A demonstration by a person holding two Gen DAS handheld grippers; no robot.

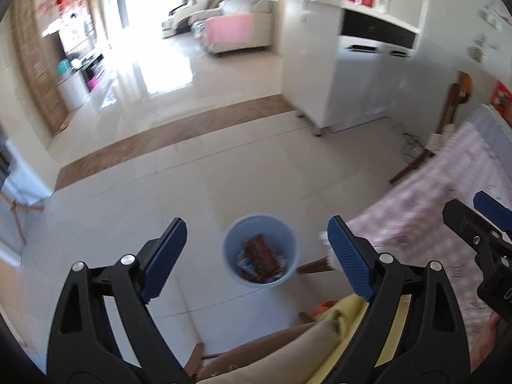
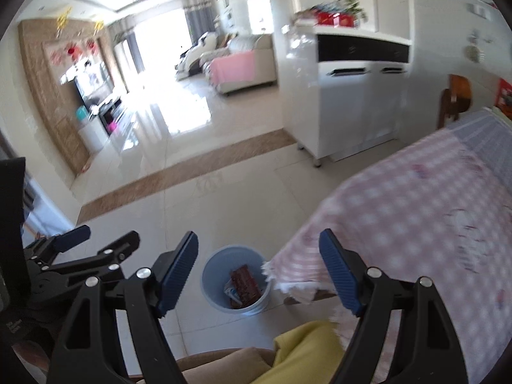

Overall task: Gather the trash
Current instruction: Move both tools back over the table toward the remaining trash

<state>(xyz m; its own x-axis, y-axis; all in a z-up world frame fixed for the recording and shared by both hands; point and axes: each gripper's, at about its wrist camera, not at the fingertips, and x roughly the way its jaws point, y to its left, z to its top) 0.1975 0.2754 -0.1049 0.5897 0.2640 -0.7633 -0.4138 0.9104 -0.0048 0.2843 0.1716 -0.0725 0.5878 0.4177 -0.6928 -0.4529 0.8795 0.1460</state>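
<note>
A light blue trash bin stands on the tiled floor beside the table corner; it also shows in the right wrist view. Inside it lie a red-brown wrapper and other packaging, and the same wrapper shows in the right wrist view. My left gripper is open and empty, held above the bin. My right gripper is open and empty, also above the bin. Each gripper shows in the other's view: the right one at the right edge, the left one at the lower left.
A table with a pink checked cloth fills the right side. A white cabinet stands behind it, with a wooden chair by the wall. A tan cushion and yellow cloth lie below the grippers. A sofa is far back.
</note>
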